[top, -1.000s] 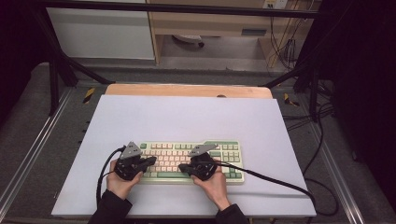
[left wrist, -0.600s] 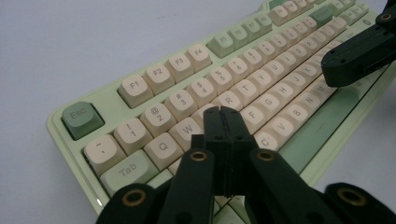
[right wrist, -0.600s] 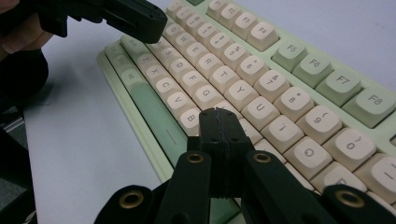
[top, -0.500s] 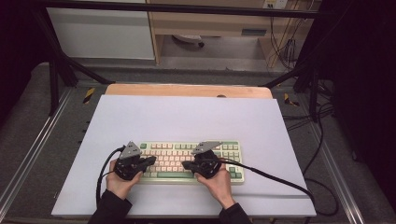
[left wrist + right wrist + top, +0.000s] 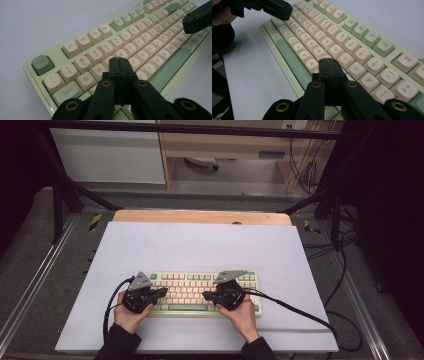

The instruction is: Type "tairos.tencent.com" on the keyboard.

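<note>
A pale green keyboard (image 5: 200,281) with cream keys lies near the front of the white mat. My left gripper (image 5: 162,291) is shut with nothing in it, and its tips (image 5: 119,60) hover over the letter keys at the keyboard's left (image 5: 75,50). My right gripper (image 5: 206,296) is also shut and holds nothing. Its tips (image 5: 328,61) sit just above the letter keys right of the keyboard's (image 5: 352,37) middle. Both grippers point inward toward each other. The right gripper (image 5: 197,20) shows far off in the left gripper view, and the left gripper (image 5: 277,10) in the right gripper view.
The white mat (image 5: 200,245) covers a wooden table whose bare edge (image 5: 200,216) shows at the back. Black cables (image 5: 295,310) trail from both grippers across the mat's front. A metal frame and floor cables surround the table.
The right gripper has shifted a little to the right along the keyboard and lifted slightly. The left gripper has stayed put.
</note>
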`<state>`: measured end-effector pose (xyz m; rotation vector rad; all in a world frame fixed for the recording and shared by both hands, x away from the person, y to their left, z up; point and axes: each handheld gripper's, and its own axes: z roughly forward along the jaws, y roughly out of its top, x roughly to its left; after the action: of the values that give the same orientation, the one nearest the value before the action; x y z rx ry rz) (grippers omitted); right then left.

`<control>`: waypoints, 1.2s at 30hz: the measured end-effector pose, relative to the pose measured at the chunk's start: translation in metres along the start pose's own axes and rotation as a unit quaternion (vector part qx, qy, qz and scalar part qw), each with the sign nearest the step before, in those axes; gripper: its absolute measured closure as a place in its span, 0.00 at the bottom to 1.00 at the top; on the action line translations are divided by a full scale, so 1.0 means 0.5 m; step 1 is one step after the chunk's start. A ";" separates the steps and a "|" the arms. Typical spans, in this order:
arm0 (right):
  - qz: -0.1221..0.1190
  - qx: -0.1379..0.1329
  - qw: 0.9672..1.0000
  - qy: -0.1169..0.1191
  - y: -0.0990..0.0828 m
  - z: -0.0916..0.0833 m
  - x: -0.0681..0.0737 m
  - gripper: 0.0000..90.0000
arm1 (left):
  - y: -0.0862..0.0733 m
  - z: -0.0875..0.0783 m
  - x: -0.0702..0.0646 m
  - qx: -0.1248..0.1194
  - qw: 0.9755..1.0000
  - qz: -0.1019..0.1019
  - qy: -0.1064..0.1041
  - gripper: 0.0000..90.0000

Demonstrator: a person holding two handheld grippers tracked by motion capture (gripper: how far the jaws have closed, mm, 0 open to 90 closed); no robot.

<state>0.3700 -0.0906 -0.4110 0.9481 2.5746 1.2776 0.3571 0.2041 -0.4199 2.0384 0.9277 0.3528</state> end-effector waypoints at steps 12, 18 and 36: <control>0.014 -0.003 1.000 -0.012 -0.026 -0.035 -0.024 1.00 | 0.005 0.004 -0.008 0.000 1.000 0.005 -0.003 1.00; 0.018 -0.003 1.000 -0.017 -0.041 -0.049 -0.034 1.00 | 0.011 0.006 -0.015 -0.001 1.000 0.010 -0.003 1.00; 0.024 -0.008 0.999 -0.027 -0.062 -0.075 -0.045 1.00 | 0.047 0.044 -0.038 0.005 1.000 0.016 -0.002 1.00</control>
<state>0.3594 -0.1431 -0.4138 1.0318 2.5124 1.2630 0.3673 0.1691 -0.4128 2.0647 0.8970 0.3608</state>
